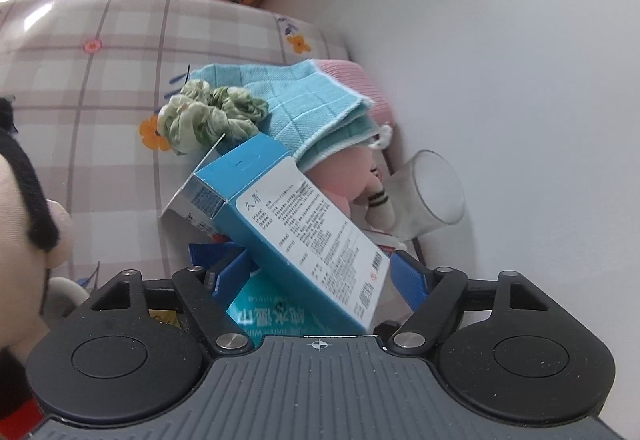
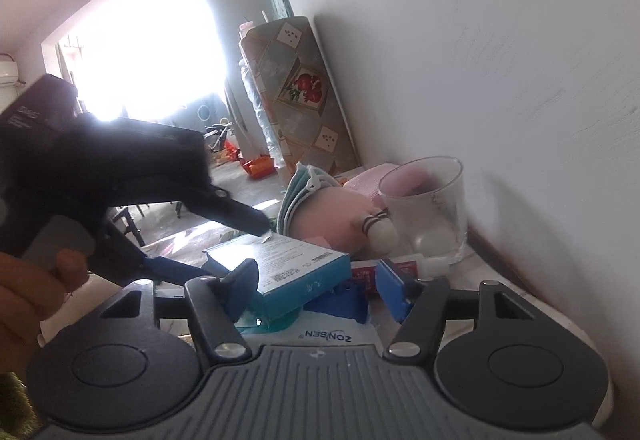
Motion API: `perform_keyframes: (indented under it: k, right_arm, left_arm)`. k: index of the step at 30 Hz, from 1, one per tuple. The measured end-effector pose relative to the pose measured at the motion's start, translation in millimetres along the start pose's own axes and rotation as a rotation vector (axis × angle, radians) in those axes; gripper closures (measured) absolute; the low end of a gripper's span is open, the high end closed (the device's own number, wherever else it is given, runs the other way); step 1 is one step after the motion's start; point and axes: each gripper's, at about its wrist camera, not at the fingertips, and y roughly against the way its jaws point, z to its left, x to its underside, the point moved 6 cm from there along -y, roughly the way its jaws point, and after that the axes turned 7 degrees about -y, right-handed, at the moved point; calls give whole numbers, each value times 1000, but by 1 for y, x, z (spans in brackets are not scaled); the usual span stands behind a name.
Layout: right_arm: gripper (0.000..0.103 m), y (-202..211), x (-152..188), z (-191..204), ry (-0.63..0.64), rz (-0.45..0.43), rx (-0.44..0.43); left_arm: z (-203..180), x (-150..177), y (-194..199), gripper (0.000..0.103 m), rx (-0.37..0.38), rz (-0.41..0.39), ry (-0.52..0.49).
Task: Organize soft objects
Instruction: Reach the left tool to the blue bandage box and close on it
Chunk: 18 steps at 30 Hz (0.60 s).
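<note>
A teal carton lies tilted, its end flap open, between the blue fingers of my left gripper; a thin gap shows at the right finger. In the right wrist view the same carton sits between the fingers of my right gripper, clear of the right pad. My left gripper reaches in from the left, one fingertip at the carton's far edge. Behind the carton lie a green scrunchie, folded teal cloths and a pink plush.
A clear glass stands by the white wall. A wet-wipes pack and a tube lie under the carton. A black-haired doll sits at the left on the plaid cover. A hand holds the left gripper.
</note>
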Motion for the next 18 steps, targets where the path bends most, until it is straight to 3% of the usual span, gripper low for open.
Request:
perform_keyframes:
  k: [4,6,8,14,18]
  right_arm:
    - [42,-7,5,2,-6,14,-25]
    - [43,-10,8,2,-9,21,-32]
    - [43,-12,10,2,-11,28,-35]
    - [43,-4,13,-2,-31,31,-38]
    - [42,3,5,-7,-55,16,-38]
  left_arm:
    - [7,-3,-9,34,-1,-13,65]
    - [11,-5,-10,47,-15,-31,92]
    - [16,-5,-9,68,-28,-39,113]
    - [23,-5,-7,73,-19,-44,174]
    - [27,-1,-6,68,4,-44,238]
